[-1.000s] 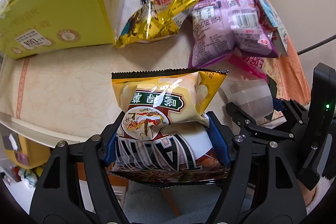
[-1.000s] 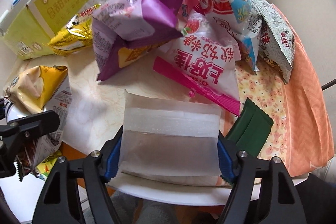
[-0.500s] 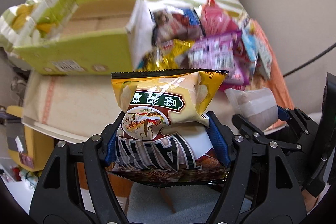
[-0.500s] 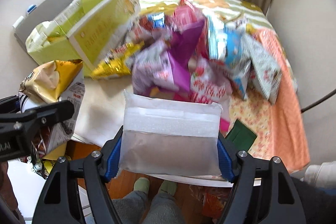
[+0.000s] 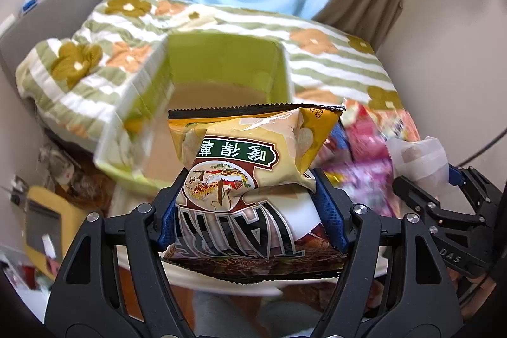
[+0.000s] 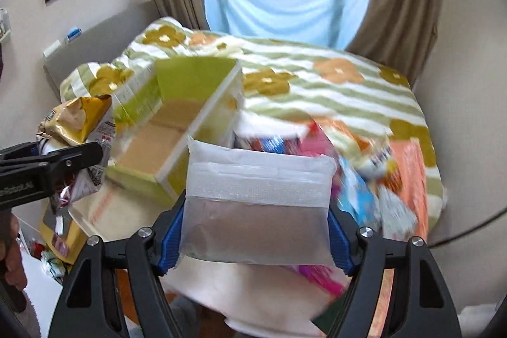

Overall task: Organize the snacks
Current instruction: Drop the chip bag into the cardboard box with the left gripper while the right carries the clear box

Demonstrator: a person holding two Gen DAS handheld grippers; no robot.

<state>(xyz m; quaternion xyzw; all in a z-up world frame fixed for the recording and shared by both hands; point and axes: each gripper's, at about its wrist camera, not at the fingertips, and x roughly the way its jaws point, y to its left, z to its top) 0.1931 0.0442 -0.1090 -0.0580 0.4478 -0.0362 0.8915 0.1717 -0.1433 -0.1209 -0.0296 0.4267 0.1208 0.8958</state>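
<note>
Left wrist view: the left gripper is clamped on a yellow foil chip bag, raised before the open green cardboard box.

Right wrist view: the right gripper pinches a frosted translucent plastic pouch, beside the box and above the blurred pile of snack packets.

Round table, green box, heaped snack packets
</note>
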